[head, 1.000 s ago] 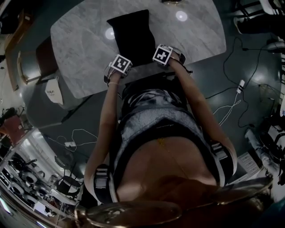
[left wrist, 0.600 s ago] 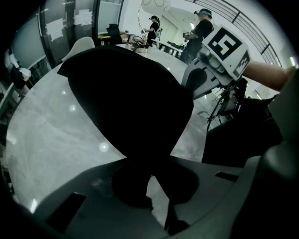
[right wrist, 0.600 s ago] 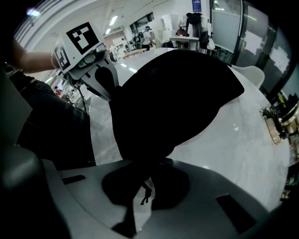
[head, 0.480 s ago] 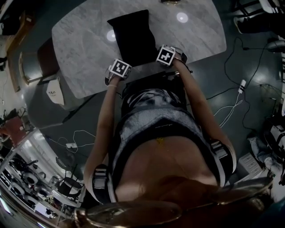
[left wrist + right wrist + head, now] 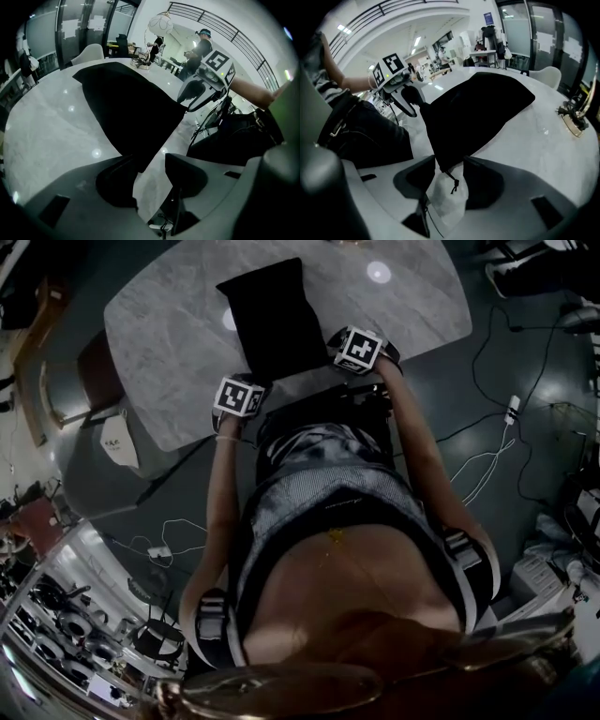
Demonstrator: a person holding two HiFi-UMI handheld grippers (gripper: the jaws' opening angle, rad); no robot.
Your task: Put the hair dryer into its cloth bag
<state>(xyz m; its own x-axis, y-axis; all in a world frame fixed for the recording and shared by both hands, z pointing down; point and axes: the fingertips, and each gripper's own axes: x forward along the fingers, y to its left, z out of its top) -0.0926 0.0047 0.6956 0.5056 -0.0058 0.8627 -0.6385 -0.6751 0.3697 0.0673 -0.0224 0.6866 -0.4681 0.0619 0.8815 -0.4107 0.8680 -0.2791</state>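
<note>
Both grippers letting go of the cloth bag at its near corners

The black cloth bag (image 5: 272,320) lies flat on the marble table (image 5: 169,343), at 12 o'clock from the person. No view shows the hair dryer, so I cannot tell whether it is inside. To release cleanly, I judge each gripper should keep its jaws spread and lift straight off, so no cloth or cord drags along. The left gripper (image 5: 151,165), at the bag's 7 o'clock, has just been opening to a moderate gap; the corner tip pokes between the jaws without being pinched. The right gripper (image 5: 449,165), at its 4 o'clock, has just been opening wide; the other corner and its knotted drawstring (image 5: 452,180) lie loose between the jaws.
</note>
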